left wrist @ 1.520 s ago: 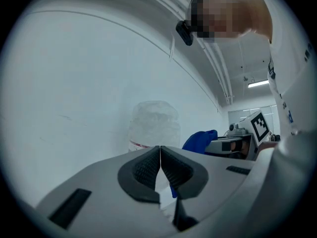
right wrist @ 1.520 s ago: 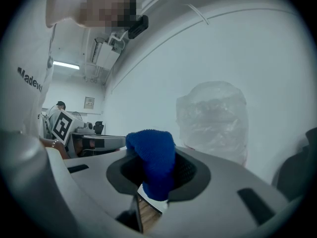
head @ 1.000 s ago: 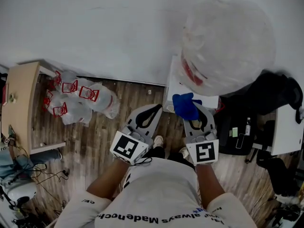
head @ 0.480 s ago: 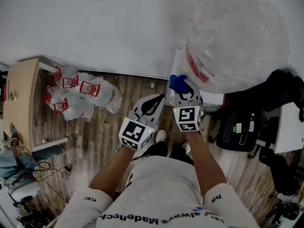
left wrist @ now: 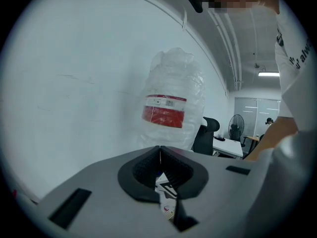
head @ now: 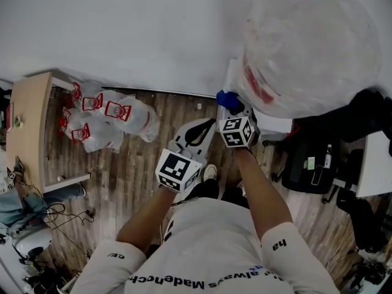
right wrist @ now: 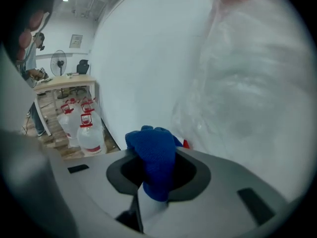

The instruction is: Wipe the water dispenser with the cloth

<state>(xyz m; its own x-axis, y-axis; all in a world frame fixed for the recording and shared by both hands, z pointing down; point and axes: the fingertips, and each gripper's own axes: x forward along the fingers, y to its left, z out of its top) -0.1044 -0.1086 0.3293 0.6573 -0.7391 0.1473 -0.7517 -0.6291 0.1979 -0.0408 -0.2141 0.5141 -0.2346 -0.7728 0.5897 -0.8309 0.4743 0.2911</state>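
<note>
The right gripper (head: 233, 110) grips the blue cloth (right wrist: 156, 152), with the water dispenser (head: 277, 126) just ahead of its tips. The left gripper (left wrist: 159, 152), beside it, is clenched on nothing.

You wear a white short-sleeved T-shirt (head: 208, 250) with dark lettering across the chest and small dark print on each sleeve. Ahead of the T-shirt, your left tool (head: 208, 126) and right tool (head: 234, 110) are pale grey with black jaw linings, each carrying a white cube (head: 178, 171) with black square markers.
</note>
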